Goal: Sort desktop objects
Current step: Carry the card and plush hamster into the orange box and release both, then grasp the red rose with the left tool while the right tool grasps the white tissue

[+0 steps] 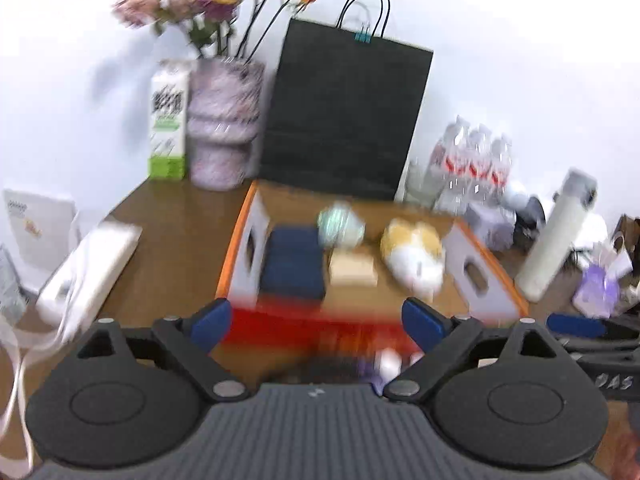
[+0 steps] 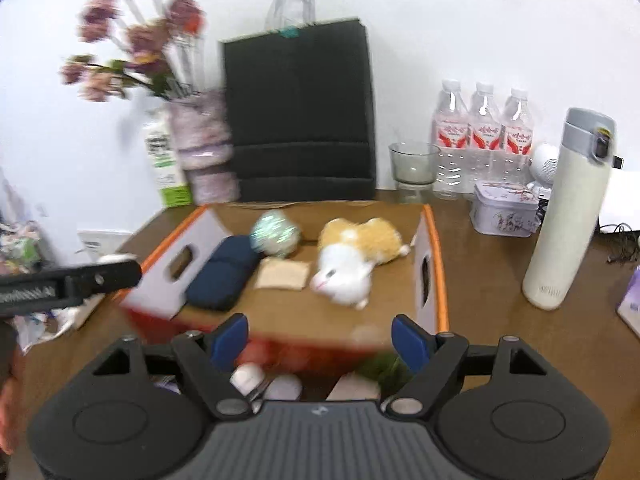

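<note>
Standing on the brown counter (image 2: 480, 264) is an open cardboard box (image 2: 434, 256) with orange-edged flaps, and everything here is placed from it. Inside the box lie a dark blue pouch (image 2: 220, 278) by its left flap, a pale green ball (image 2: 275, 234) towards the back, a beige flat pad (image 2: 283, 275) in the middle and a white and yellow plush toy (image 2: 352, 260) towards the right flap. Behind the box a black paper bag (image 2: 298, 116) stands against the wall, with a patterned vase of pink flowers (image 2: 202, 140) and a white and green carton (image 2: 164, 164) to its left. Right of the box are three water bottles (image 2: 484, 136), a glass bowl (image 2: 414, 162), a small printed tin (image 2: 504, 208) and a tall white flask (image 2: 568, 216).

The left hand-held gripper (image 1: 316, 320) hangs before the box's near edge with its blue fingers apart and nothing between them. The right hand-held gripper (image 2: 320, 338) is likewise spread wide and empty at the near edge. Small blurred items lie below both, too smeared to name.
</note>
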`<state>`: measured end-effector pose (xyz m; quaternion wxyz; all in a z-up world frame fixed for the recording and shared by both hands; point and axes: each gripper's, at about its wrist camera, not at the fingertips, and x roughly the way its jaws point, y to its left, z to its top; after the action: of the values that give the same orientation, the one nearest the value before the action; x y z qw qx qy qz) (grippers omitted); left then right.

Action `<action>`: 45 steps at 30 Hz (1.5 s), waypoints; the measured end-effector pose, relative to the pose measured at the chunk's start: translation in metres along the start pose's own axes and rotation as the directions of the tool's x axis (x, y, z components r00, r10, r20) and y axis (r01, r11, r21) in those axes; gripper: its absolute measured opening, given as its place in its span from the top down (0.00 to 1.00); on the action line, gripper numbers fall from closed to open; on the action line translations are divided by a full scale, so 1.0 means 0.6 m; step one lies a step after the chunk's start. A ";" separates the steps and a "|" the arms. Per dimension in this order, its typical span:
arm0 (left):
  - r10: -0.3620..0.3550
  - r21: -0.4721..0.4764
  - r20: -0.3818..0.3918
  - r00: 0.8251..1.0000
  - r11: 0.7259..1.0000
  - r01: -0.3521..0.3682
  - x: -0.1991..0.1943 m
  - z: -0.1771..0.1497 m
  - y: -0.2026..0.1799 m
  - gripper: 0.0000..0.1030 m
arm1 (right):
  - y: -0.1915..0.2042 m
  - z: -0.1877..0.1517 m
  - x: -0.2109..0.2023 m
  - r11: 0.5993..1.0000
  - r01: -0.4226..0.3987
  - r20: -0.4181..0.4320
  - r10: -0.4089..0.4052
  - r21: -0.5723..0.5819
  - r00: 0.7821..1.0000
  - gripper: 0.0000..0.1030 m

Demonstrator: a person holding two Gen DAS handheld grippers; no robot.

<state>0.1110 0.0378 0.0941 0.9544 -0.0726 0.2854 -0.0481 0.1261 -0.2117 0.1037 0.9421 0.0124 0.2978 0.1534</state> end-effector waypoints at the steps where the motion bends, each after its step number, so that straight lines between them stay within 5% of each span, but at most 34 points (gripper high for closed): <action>1: -0.008 0.010 -0.002 1.000 1.000 0.008 -0.014 -0.026 0.003 0.08 | 0.004 -0.024 -0.014 1.000 -0.016 0.009 0.016 0.001 1.000 0.21; 6: 0.007 -0.044 0.000 1.000 0.999 -0.007 -0.062 -0.136 0.020 0.03 | 0.010 -0.141 -0.070 0.990 -0.129 0.087 0.124 0.061 0.988 0.21; 13: -0.065 0.055 -0.009 0.998 0.996 0.065 -0.080 -0.216 0.004 0.03 | 0.033 -0.228 -0.112 1.000 0.000 0.118 0.002 -0.013 0.993 0.21; 17: -0.116 0.129 0.034 0.993 0.985 0.111 -0.093 -0.221 -0.018 0.03 | 0.021 -0.251 -0.113 0.999 0.034 0.085 -0.034 0.004 0.996 0.21; 24: -0.232 0.235 -0.016 0.972 0.945 0.230 -0.104 -0.237 -0.072 0.01 | -0.014 -0.263 -0.121 0.994 0.065 0.113 -0.075 0.085 0.991 0.21; 27: -0.238 0.332 -0.002 0.971 0.916 0.225 -0.101 -0.242 -0.111 0.01 | -0.030 -0.261 -0.123 0.993 0.074 0.113 -0.085 0.096 0.990 0.21; 30: -0.235 0.346 -0.067 0.970 0.906 0.244 -0.079 -0.252 -0.127 0.08 | -0.043 -0.255 -0.124 0.989 0.127 0.106 -0.134 0.072 0.985 0.23; 35: -0.204 0.333 -0.137 0.969 0.912 0.239 -0.049 -0.261 -0.134 0.30 | -0.070 -0.246 -0.103 0.987 0.119 0.042 -0.124 0.103 0.991 0.37; 38: -0.197 0.323 -0.132 0.971 0.918 0.231 -0.047 -0.258 -0.131 0.46 | -0.073 -0.239 -0.074 0.984 0.134 -0.004 -0.135 0.115 0.991 0.53; 39: -0.199 0.315 -0.130 0.971 0.921 0.230 -0.048 -0.257 -0.128 0.50 | -0.073 -0.237 -0.064 0.983 0.139 -0.022 -0.138 0.118 0.990 0.65; 40: -0.199 0.309 -0.130 0.971 0.923 0.231 -0.049 -0.256 -0.126 0.51 | -0.073 -0.236 -0.061 0.982 0.146 -0.019 -0.145 0.118 0.989 0.78; 45: -0.187 0.270 -0.093 0.978 0.941 0.205 -0.072 -0.245 -0.105 0.53 | -0.045 -0.244 -0.074 0.996 0.067 -0.028 -0.066 0.051 0.997 0.84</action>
<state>-0.0091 -0.0348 0.0064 0.9357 0.0358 0.2984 -0.1849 0.0166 -0.2602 0.0048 0.9421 0.0251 0.3142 0.1141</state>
